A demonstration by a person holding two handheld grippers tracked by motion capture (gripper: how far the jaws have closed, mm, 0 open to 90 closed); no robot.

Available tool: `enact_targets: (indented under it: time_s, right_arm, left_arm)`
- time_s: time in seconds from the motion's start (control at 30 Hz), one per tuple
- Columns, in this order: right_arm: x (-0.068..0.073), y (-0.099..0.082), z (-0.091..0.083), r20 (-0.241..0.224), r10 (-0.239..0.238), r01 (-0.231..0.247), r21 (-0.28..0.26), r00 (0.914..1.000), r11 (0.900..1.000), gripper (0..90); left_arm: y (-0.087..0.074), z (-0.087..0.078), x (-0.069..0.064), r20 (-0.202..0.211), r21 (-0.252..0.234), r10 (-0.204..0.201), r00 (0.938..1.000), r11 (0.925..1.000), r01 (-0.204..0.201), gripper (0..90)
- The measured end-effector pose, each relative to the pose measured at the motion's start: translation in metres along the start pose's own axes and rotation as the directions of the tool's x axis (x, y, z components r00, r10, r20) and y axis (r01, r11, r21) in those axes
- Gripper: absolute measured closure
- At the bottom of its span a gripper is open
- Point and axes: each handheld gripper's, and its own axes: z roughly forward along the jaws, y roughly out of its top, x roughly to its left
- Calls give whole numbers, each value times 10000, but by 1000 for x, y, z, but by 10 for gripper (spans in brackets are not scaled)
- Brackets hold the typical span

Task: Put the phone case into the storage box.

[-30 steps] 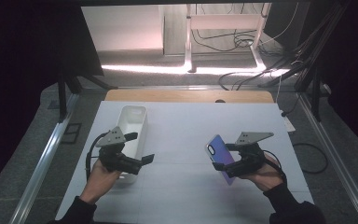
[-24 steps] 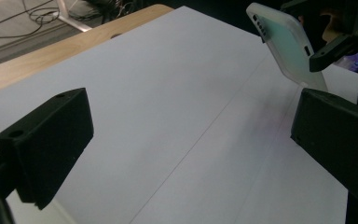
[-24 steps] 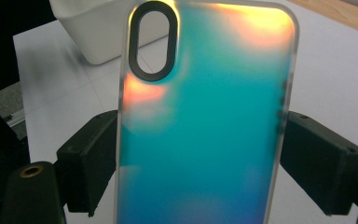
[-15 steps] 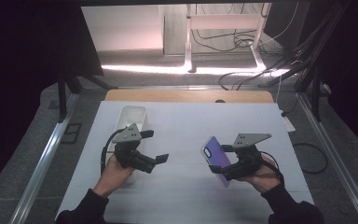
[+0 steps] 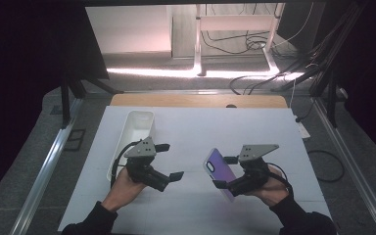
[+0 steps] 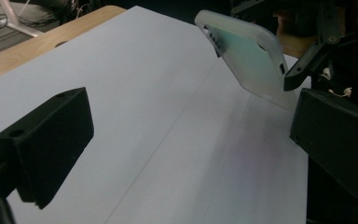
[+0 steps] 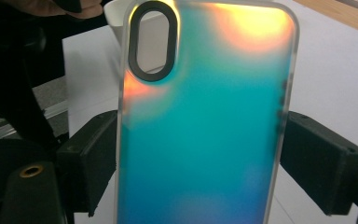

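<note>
Compared with half a second ago, the left gripper (image 5: 169,161) has moved further from the white rectangular plastic bin (image 5: 136,128) toward the table's middle, and its hand (image 5: 127,180) has turned so the jaws now point to the right, at the other gripper. The bin stands at the left part of the white table sheet (image 5: 196,132), just behind the left gripper's grey three-cornered plate. The left jaws stand wide apart with nothing between them; in the left gripper view bare sheet lies in the gap.

To the right, the right gripper (image 5: 223,172) has shifted only slightly. Its jaws are closed on the two long edges of the translucent iridescent phone case (image 5: 219,172), which is held clear of the sheet, tilted, with its purple face upward in the high view. In the right gripper view the case (image 7: 205,126) shows teal and orange, its oval camera cutout at the top left. The right hand (image 5: 269,186) grips from behind, forearm entering from the bottom right. The two grippers face each other, apart.
</note>
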Motion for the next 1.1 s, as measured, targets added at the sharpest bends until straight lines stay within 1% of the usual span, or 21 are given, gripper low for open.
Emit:
enact_targets:
  time_s: [0.07, 0.17, 0.23, 0.27, 0.43, 0.53, 0.57, 0.6, 0.63, 0.67, 0.7, 0.87, 1.07, 1.1]
  right_arm:
    - [2, 0, 2, -137, -75, 75, -11, 9999, 10000, 157]
    - [6, 0, 5, -390, -203, 202, -24, 9990, 9998, 157]
    - [8, 0, 7, -554, -298, 295, -47, 9980, 9996, 157]
    - [9, 0, 8, -568, -349, 347, -41, 9978, 9994, 157]
    - [13, 0, 12, -958, -614, 600, -175, 9935, 9980, 157]
    - [16, 1, 14, -1062, -726, 706, -227, 9917, 9972, 158]
    - [17, 1, 14, -1120, -759, 733, -270, 9908, 9969, 157]
    - [18, 1, 15, -1204, -779, 750, -287, 9897, 9968, 158]
    - [18, 2, 16, -1184, -802, 775, -273, 9897, 9966, 158]
    - [18, 2, 16, -1184, -802, 775, -273, 9897, 9966, 158]
    - [19, 2, 17, -1220, -839, 808, -301, 9890, 9963, 158]
    - [22, 3, 20, -1588, -894, 832, -454, 9833, 9955, 158]
    - [24, 4, 22, -1884, -1073, 972, -623, 9762, 9933, 158]
    - [25, 4, 22, -1927, -1113, 1004, -657, 9749, 9928, 158]
  left_arm:
    - [0, 1, -1, 79, 42, 107, 9999, 9999, -107, 1]
    - [-1, 3, -3, 195, 13, 105, 9998, 9999, -105, 1]
    - [-1, 4, -4, 266, 15, 174, 9995, 9998, -174, 1]
    - [-1, 5, -5, 323, -10, 208, 9993, 9998, -208, 1]
    - [0, 6, -7, 704, -132, 297, 9971, 9995, -288, 1]
    - [2, 8, -10, 933, -154, 382, 9949, 9992, -370, 1]
    - [2, 8, -10, 933, -154, 382, 9949, 9992, -370, 1]
    - [3, 10, -11, 1079, -161, 437, 9932, 9990, -422, 0]
    - [3, 11, -12, 1172, -183, 485, 9919, 9987, -467, 0]
    - [3, 11, -12, 1172, -183, 485, 9919, 9987, -467, 0]
    - [4, 12, -12, 1278, -204, 490, 9906, 9987, -468, 0]
    - [6, 17, -14, 1657, -262, 630, 9842, 9979, -595, 0]
    - [7, 24, -15, 2363, -432, 731, 9689, 9970, -647, 0]
    - [7, 24, -15, 2363, -432, 731, 9689, 9970, -647, 0]
